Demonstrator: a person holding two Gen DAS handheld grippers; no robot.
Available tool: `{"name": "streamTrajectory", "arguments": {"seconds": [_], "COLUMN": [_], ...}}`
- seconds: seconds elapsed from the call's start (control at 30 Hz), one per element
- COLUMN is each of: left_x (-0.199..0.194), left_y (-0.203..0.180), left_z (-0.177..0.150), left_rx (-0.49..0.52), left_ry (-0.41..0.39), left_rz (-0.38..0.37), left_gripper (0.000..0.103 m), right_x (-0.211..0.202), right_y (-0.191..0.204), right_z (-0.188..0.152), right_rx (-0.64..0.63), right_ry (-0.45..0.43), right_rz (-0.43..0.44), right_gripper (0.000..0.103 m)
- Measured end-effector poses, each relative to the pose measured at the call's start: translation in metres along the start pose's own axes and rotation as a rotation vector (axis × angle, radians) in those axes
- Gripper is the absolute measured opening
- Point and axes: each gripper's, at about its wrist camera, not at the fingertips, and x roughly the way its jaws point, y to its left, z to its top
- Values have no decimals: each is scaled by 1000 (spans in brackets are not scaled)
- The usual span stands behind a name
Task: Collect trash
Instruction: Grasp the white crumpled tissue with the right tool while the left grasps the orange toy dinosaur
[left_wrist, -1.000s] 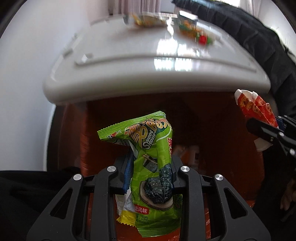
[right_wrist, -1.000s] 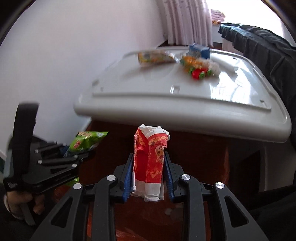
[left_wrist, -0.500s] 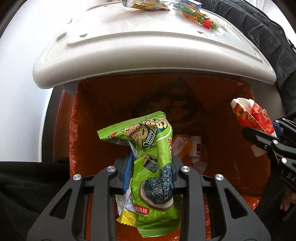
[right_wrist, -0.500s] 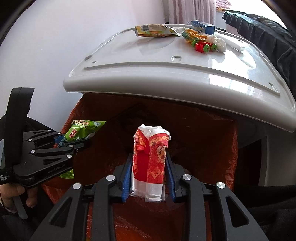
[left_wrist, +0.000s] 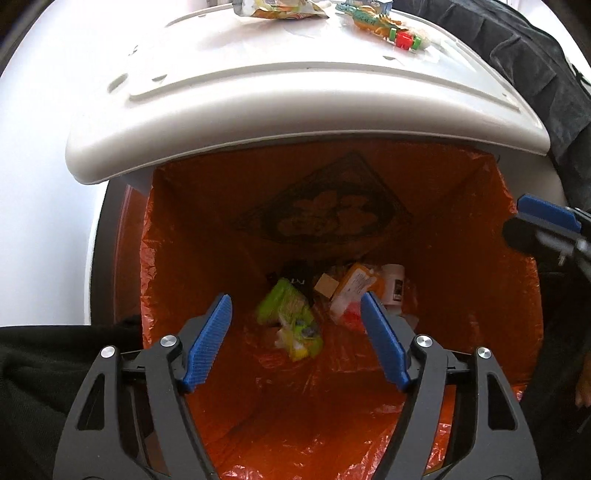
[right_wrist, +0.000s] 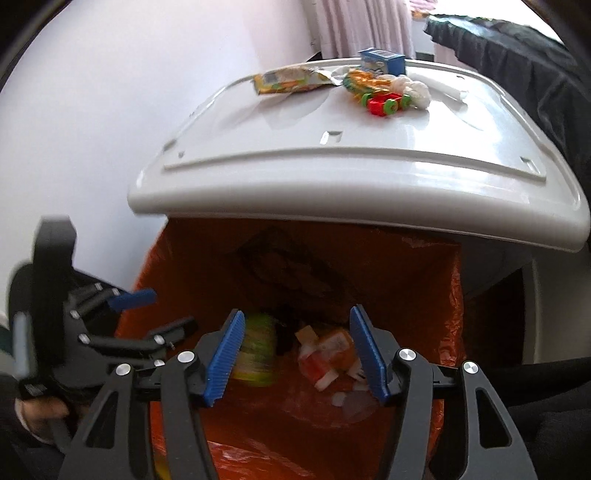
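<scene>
Both grippers hover over an open bin lined with an orange bag (left_wrist: 461, 295). My left gripper (left_wrist: 295, 306) is open and empty; the green snack bag (left_wrist: 291, 321) lies at the bottom among other trash. My right gripper (right_wrist: 295, 325) is open and empty; the red and white wrapper (right_wrist: 321, 365) lies in the bag (right_wrist: 443, 295) below it, next to the green snack bag (right_wrist: 258, 350), which is blurred. Each gripper shows at the edge of the other's view.
The white bin lid (left_wrist: 295, 103) stands raised behind the opening, also in the right wrist view (right_wrist: 369, 177). On it lie a yellow wrapper (right_wrist: 288, 79), a blue carton (right_wrist: 382, 61), a colourful wrapper with red and green caps (right_wrist: 384, 101) and white tissue (right_wrist: 413, 88). A dark jacket (left_wrist: 535, 74) hangs at right.
Both grippers have opened. The green snack bag and the red and white wrapper have dropped from them into the orange bag. Both cameras have moved closer over the bin.
</scene>
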Motion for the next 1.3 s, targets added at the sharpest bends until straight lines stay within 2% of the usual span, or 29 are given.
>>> {"name": "streamTrajectory", "arguments": {"seconds": [0.2, 0.33, 0.43, 0.6, 0.73, 0.8, 0.87, 1.13, 1.27, 1.3], "left_x": [-23, -46, -64, -74, -69, -62, -54, -30, -27, -26], "left_y": [-1, -7, -7, -11, -11, -9, -7, 3, 9, 10], "left_z": [12, 33, 60, 110, 141, 153, 158, 162, 162, 162], "left_rx": [-10, 40, 68, 81, 60, 48, 32, 3, -18, -22], "left_ry": [-29, -70, -102, -161, -188, -194, -191, -138, -133, -132], "left_rz": [-62, -62, -76, -71, -73, -74, -71, -91, -101, -102], "left_gripper": [71, 71, 74, 77, 77, 77, 77, 77, 77, 77], "right_x": [-17, -28, -29, -13, 16, 34, 54, 106, 128, 129], "right_y": [-18, -35, -52, -80, -100, -109, -115, -110, -115, -115], "right_z": [49, 89, 124, 185, 229, 246, 260, 278, 286, 286], "right_rx": [-22, -35, -40, -73, -100, -114, -131, -282, -272, -289], "right_ry": [-40, -79, -98, -93, -82, -68, -39, 87, 142, 122], "right_rz": [-9, -2, -15, -64, -86, -96, -104, -87, -116, -131], "right_gripper": [59, 59, 59, 59, 59, 55, 50, 50, 50, 49]}}
